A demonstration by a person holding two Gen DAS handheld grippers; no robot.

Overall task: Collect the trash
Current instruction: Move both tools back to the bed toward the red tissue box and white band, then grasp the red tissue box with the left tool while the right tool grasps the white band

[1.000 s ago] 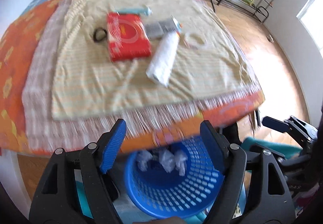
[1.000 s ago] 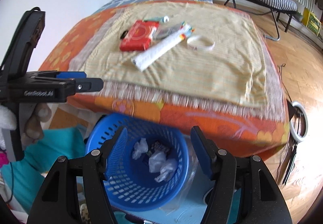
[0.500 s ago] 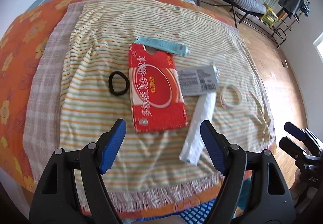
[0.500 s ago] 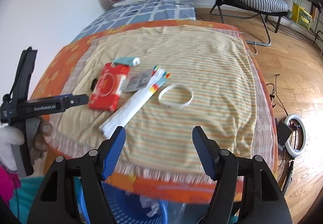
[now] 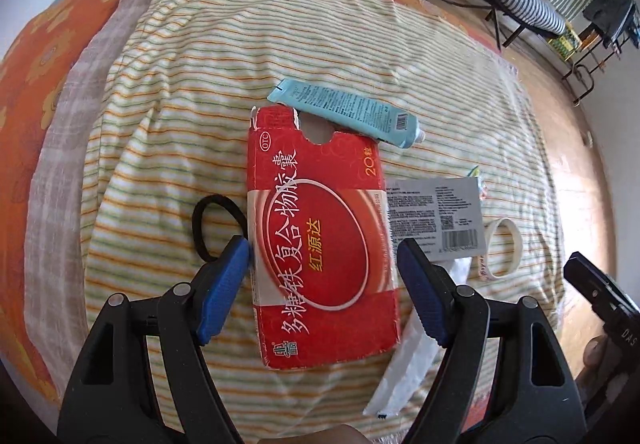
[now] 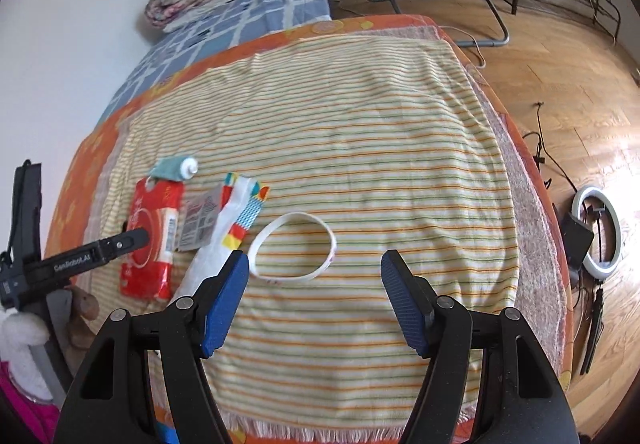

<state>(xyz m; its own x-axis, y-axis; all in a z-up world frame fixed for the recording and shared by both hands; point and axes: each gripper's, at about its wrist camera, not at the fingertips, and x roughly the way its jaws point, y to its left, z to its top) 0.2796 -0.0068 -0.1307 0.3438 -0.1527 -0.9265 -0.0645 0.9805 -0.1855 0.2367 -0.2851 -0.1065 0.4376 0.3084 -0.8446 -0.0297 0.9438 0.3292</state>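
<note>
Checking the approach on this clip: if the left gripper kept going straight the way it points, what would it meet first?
Most likely the red box: it lies flat on the striped cloth, framed between the open left gripper fingers. The black hair tie sits just outside the left finger. Depth is hard to judge here.

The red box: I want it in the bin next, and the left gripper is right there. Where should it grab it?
Judging by its pose, take the red box across its two long side edges, coming straight down from above. It lies flat, and the open left gripper already straddles its width. Stay on the near half, clear of the hair tie.
</note>
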